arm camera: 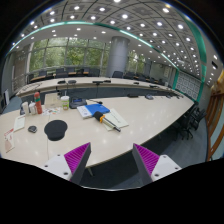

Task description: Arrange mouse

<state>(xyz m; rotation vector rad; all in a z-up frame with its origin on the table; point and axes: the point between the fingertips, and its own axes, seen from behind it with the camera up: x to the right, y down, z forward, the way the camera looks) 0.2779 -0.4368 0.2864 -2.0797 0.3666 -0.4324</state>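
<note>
The tool (111,160) is held up high over the near edge of the big pale table (150,115). Its two fingers are spread apart and hold nothing, likely so it can look over the table first. A round black mouse pad (56,129) lies toward the left end. A small dark thing (32,129) beside it may be the mouse, but I cannot tell which way it points. Blue papers (96,110) lie near the middle.

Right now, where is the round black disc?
The disc lies on the table beyond the open tongs' left finger, blue item to its right.
</note>
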